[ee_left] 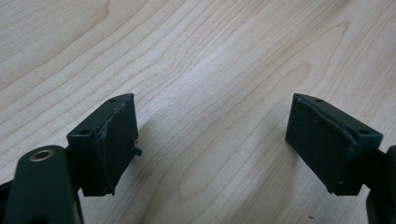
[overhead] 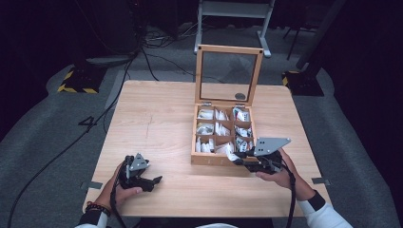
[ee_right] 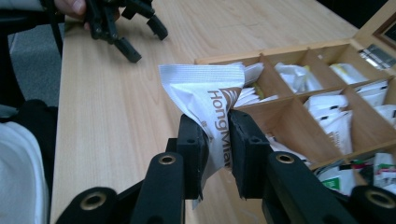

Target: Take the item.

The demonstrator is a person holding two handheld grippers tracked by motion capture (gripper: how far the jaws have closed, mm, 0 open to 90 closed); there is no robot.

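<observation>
An open wooden box with a glass lid standing upright sits on the table; its compartments hold white sachets. My right gripper is at the box's near edge, shut on a white sachet printed with brown letters, held above the near compartments. My left gripper rests low over bare wood near the table's front left, jaws wide open with nothing between its pads. In the right gripper view that left gripper appears far off.
Cables trail over the grey floor to the left. A metal stand rises behind the table. A yellow-black striped base lies at the far left. Bare tabletop stretches left of the box.
</observation>
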